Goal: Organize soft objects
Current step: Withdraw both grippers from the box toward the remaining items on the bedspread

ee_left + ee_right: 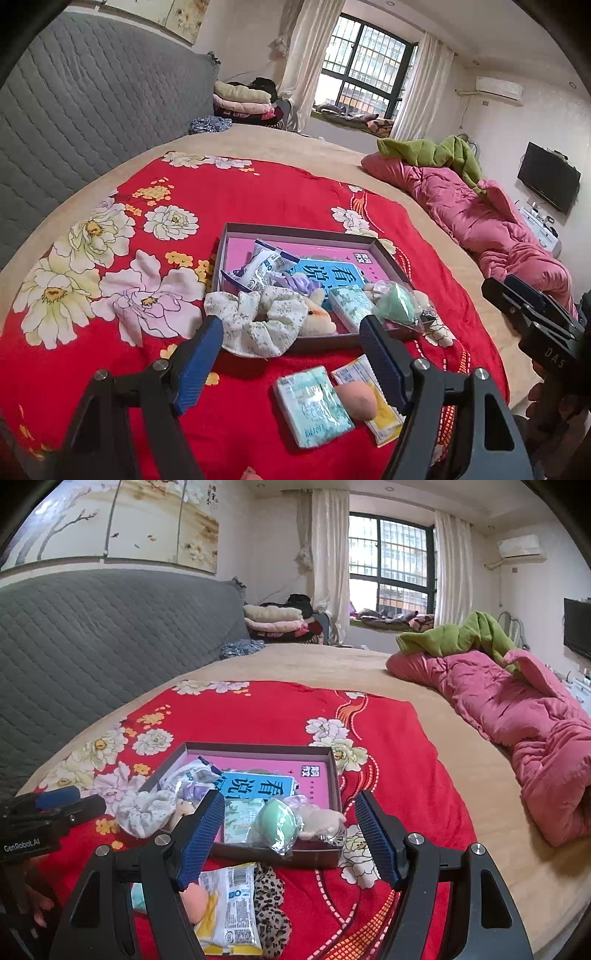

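A shallow grey box [226,236] [334,771] with a pink lining lies on the red flowered cloth [258,192]. It holds wrapped packets, a tissue pack [349,302], a green sponge in plastic [277,821] and a plush toy [317,315]. A pale floral scrunchie [255,325] [146,812] hangs over its near left corner. In front of the box lie a tissue pack [314,404], a peach sponge [356,400] [194,901], a wrapped packet [231,904] and a leopard scrunchie [271,912]. My left gripper [291,332] is open above these. My right gripper [288,812] is open over the box's near edge.
A grey quilted headboard [92,103] runs along the left. A crumpled pink quilt [517,723] with a green garment [458,635] lies on the right of the bed. Folded blankets [240,99] are stacked beyond the bed near the window.
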`<state>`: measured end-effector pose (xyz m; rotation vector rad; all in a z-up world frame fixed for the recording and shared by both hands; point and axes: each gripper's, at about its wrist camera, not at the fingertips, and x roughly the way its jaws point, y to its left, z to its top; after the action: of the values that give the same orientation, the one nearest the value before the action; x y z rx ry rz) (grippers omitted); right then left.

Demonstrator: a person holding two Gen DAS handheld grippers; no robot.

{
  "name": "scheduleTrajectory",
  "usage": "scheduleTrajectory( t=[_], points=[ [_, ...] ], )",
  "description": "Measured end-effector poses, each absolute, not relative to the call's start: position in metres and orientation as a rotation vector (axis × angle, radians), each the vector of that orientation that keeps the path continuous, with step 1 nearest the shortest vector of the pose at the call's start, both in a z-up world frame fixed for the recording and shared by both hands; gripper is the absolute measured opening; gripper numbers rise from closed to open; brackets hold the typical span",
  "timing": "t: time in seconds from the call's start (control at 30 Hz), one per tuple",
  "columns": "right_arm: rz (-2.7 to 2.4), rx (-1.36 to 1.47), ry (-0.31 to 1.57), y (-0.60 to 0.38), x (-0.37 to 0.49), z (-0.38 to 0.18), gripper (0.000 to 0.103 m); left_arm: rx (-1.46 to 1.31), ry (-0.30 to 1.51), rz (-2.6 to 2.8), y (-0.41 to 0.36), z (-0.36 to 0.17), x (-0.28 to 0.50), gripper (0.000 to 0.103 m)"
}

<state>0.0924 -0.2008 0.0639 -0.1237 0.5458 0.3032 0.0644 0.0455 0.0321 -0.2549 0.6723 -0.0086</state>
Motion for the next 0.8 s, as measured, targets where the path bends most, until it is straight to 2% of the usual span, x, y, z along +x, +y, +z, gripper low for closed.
scheduleTrajectory(
  t=[0.8],
  points=[
    [0.358, -0.134, 0.532, -0.214, 0.052, 0.069, 0.075, -0.244, 0.775, -0.032, 0.023, 0.029, 0.047, 0.076]
  ],
)
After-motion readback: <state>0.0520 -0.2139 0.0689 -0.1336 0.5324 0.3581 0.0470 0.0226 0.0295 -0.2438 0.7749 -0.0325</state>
